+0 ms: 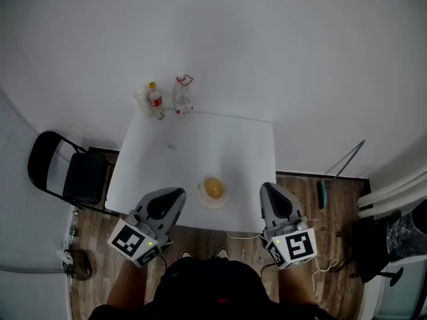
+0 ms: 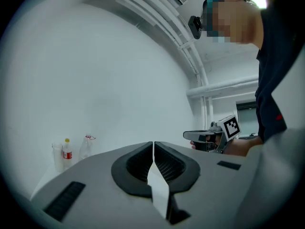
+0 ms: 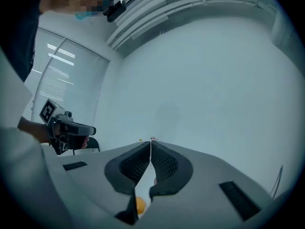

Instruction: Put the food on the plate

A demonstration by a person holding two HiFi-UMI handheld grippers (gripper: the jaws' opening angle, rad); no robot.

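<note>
A small white plate (image 1: 202,199) sits near the front edge of the white table (image 1: 200,149), and an orange-yellow piece of food (image 1: 213,188) lies on it. My left gripper (image 1: 172,197) hovers at the table's front edge, left of the plate, with its jaws shut and nothing between them. My right gripper (image 1: 270,195) is right of the plate, also shut and empty. In the left gripper view the left gripper (image 2: 153,149) has its pads pressed together. In the right gripper view the right gripper (image 3: 150,149) is likewise shut, and the food (image 3: 140,205) shows below the jaws.
Two clear bottles (image 1: 155,100) (image 1: 182,97) and a cup stand at the table's far left edge. A black folding chair (image 1: 67,169) is left of the table. A thin rod (image 1: 348,157) and cables lie on the wooden floor at the right.
</note>
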